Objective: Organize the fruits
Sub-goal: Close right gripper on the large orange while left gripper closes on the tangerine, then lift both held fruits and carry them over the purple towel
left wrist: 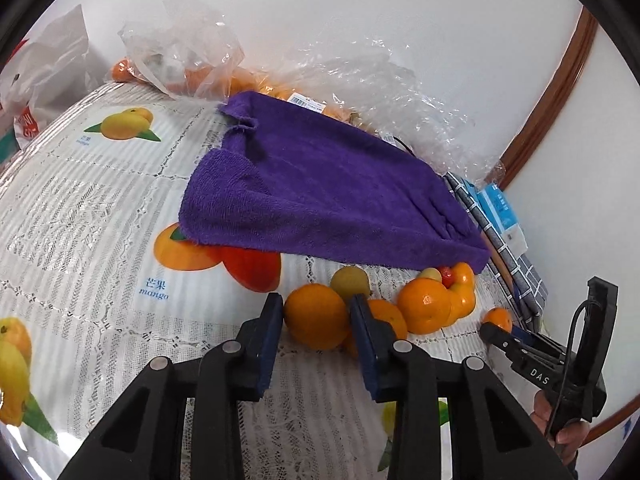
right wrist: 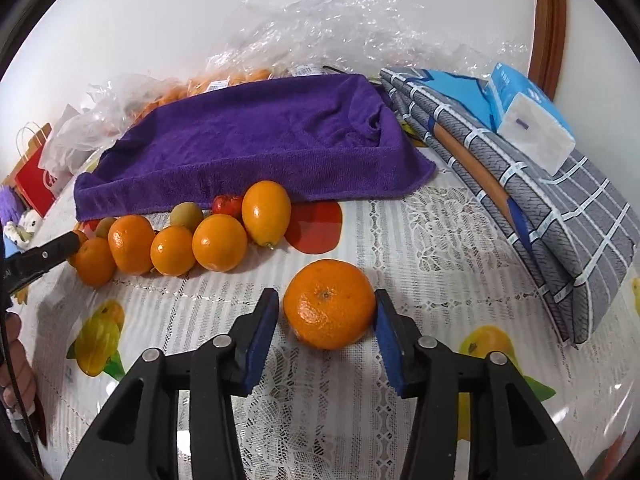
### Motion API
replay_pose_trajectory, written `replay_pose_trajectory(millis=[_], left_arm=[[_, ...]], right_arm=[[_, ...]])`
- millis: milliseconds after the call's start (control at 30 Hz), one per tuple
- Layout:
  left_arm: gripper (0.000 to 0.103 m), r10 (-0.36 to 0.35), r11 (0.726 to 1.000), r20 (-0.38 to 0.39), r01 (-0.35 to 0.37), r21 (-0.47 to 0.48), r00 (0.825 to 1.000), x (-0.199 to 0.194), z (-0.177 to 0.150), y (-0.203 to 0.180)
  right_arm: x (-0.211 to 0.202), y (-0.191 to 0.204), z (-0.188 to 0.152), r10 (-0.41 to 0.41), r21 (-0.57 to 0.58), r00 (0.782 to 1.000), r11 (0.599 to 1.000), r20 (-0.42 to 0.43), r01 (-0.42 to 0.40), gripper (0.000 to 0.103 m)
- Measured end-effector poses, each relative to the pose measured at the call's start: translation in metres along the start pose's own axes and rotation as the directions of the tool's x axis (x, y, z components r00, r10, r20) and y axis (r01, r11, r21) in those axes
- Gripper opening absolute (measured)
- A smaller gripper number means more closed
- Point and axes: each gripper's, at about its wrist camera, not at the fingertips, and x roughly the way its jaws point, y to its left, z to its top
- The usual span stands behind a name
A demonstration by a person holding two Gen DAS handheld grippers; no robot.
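Left gripper (left wrist: 317,312) is pinching an orange (left wrist: 316,316) at the end of the fruit row, both blue pads pressed against its sides, and it sits on the fruit-print tablecloth (left wrist: 100,200). Right gripper (right wrist: 326,308) straddles a lone tangerine (right wrist: 329,304) out in front of the row; its right pad touches the peel, but a sliver of gap shows at the left pad, so it isn't clamped. Behind, more oranges (right wrist: 172,248) line up just beside the edge of a purple towel (right wrist: 256,136), with a small green fruit (right wrist: 186,216) and something red (right wrist: 226,205) tucked against it. A folded grey checked cloth (right wrist: 560,216) lies to the right, a tissue pack (right wrist: 528,120) resting on it.
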Motion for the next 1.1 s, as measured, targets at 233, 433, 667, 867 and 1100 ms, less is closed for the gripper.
replay_pose_trajectory(millis=[233, 433, 667, 867, 1100], left_arm=[[0.033, 0.01, 1.0, -0.028, -0.01, -0.004, 1.0, 0.005, -0.001, 0.0], [0.033, -0.004, 1.0, -0.014, 0.004, -0.018, 1.0, 0.003, -0.001, 0.003], [0.033, -0.008, 1.0, 0.025, 0.008, -0.024, 1.0, -0.004, 0.0, 0.003], [0.033, 0.0, 1.0, 0.087, 0.001, -0.021, 0.996, -0.015, 0.0, 0.002], [0.033, 0.006, 0.999, 0.125, 0.0, -0.043, 0.992, -0.027, 0.006, 0.002]], right_arm=[[0.0, 0.007, -0.001, -0.034, -0.039, 0.999, 0.999, 0.005, 0.035, 0.043], [-0.003, 0.004, -0.002, -0.023, -0.033, 1.0, 0.999, 0.021, 0.024, 0.043], [-0.009, -0.001, -0.004, -0.002, -0.013, 0.998, 1.0, 0.057, 0.003, 0.043], [-0.014, -0.006, -0.004, 0.005, 0.014, 0.996, 1.0, 0.086, -0.006, 0.043], [-0.021, 0.0, -0.004, 0.021, 0.015, 0.995, 1.0, 0.093, -0.023, 0.043]])
